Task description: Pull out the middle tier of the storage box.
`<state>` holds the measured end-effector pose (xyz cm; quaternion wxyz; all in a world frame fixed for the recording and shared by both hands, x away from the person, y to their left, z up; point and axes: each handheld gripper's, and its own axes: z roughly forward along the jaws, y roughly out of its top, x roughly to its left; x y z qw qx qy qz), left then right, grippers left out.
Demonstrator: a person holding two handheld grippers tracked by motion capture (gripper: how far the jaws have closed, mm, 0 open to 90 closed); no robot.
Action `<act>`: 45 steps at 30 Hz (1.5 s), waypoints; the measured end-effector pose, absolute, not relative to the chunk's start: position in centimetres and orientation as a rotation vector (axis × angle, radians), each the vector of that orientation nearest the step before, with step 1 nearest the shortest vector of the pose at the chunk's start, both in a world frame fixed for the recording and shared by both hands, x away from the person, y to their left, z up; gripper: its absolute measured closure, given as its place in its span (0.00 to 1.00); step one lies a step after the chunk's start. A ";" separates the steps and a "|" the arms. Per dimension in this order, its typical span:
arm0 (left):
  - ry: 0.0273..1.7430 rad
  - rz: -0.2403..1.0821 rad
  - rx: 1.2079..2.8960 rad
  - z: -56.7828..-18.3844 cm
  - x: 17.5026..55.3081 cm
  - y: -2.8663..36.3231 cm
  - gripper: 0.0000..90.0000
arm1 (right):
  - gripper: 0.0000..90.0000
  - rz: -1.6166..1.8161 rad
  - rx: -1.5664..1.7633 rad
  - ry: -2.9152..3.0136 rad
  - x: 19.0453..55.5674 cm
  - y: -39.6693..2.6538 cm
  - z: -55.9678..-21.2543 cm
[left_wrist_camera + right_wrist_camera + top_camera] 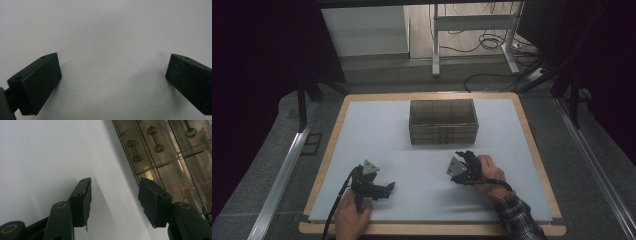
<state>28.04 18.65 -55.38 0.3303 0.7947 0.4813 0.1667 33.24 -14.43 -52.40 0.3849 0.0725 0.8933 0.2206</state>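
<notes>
**A:** What did you have nearest you on the desk (362, 120)?

**B:** I had the left gripper (382, 190) close to the desk's near edge, left of the middle, with a hand (352, 215) around it from the bottom. In the left gripper view (113, 75) its jaws stood wide apart, with nothing but bare white surface between them.

**A:** And the other one?

**B:** The right gripper (464, 155) sat a little farther in, right of the middle, held by a hand (489, 172) in a plaid sleeve (517, 215). In the right gripper view (113, 195) I saw its jaws partly apart, with nothing between the pads. The two grippers were well apart from each other.

**A:** Where was the drawer box?

**B:** The smoky see-through drawer box (442, 121) stood beyond both grippers, toward the far edge, about midway between the left and right edges. The right gripper was near its front but clear of it. In the right gripper view the box (170, 157) ran across the upper right corner, and I could see round drawer knobs (156, 138) through its front.

**A:** Were the drawers open or closed?

**B:** From the high view I couldn't tell.
</notes>
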 end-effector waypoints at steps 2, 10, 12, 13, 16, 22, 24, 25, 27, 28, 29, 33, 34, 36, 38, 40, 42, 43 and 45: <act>1.259 0.436 2.078 -55.4 28.0 18.7 0.00 | 0.50 0.552 0.170 2.259 33.4 -14.2 -52.5; 1.259 0.436 2.077 -55.4 28.0 18.6 0.00 | 0.54 0.493 0.118 2.209 33.6 -13.4 -52.8; 1.259 0.436 2.078 -55.4 28.0 18.6 0.00 | 0.55 0.477 0.085 2.184 33.8 -13.2 -53.0; 1.259 0.436 2.078 -55.4 28.0 18.6 0.00 | 0.55 0.477 0.085 2.184 33.8 -13.2 -53.0; 1.259 0.436 2.078 -55.4 28.0 18.6 0.00 | 0.57 0.434 0.062 2.148 33.8 -12.9 -53.1; 1.259 0.436 2.077 -55.4 28.0 18.6 0.00 | 0.60 0.386 0.031 2.121 34.2 -12.4 -53.4; 1.259 0.435 2.078 -55.4 28.0 18.7 0.00 | 0.61 0.372 0.018 2.107 34.4 -12.2 -53.4; 1.259 0.436 2.078 -55.4 28.0 18.6 0.00 | 0.62 0.369 0.014 2.098 34.4 -12.1 -53.4; 1.260 0.434 2.077 -55.4 28.0 18.6 0.00 | 0.63 0.361 0.007 2.087 34.5 -11.9 -53.3; 1.260 0.434 2.077 -55.4 28.0 18.6 0.00 | 0.64 0.345 -0.005 2.081 34.6 -11.9 -53.2; 1.260 0.434 2.077 -55.4 28.0 18.6 0.00 | 0.64 0.340 0.000 2.068 34.7 -11.7 -53.2; 1.261 0.434 2.074 -55.4 28.0 18.6 0.00 | 0.66 0.300 -0.029 2.047 35.1 -11.4 -53.2; 1.260 0.434 2.077 -55.4 28.0 18.6 0.00 | 0.67 0.293 -0.029 2.042 35.2 -11.2 -53.2; 1.260 0.434 2.076 -55.4 28.0 18.6 0.00 | 0.67 0.273 -0.044 2.033 35.4 -11.1 -53.2; 1.261 0.434 2.076 -55.4 28.0 18.6 0.00 | 0.68 0.258 -0.052 2.024 35.6 -10.9 -53.2; 1.260 0.434 2.076 -55.4 28.0 18.6 0.00 | 0.69 0.238 -0.057 2.012 35.8 -10.8 -53.2; 1.260 0.434 2.077 -55.4 28.0 18.6 0.00 | 0.70 0.221 -0.066 1.996 36.0 -10.6 -53.2; 1.260 0.434 2.077 -55.4 28.0 18.6 0.00 | 0.70 0.215 -0.068 1.992 36.1 -10.6 -53.2; 1.260 0.434 2.077 -55.4 28.0 18.6 0.00 | 0.72 0.195 -0.082 1.976 36.2 -10.4 -53.2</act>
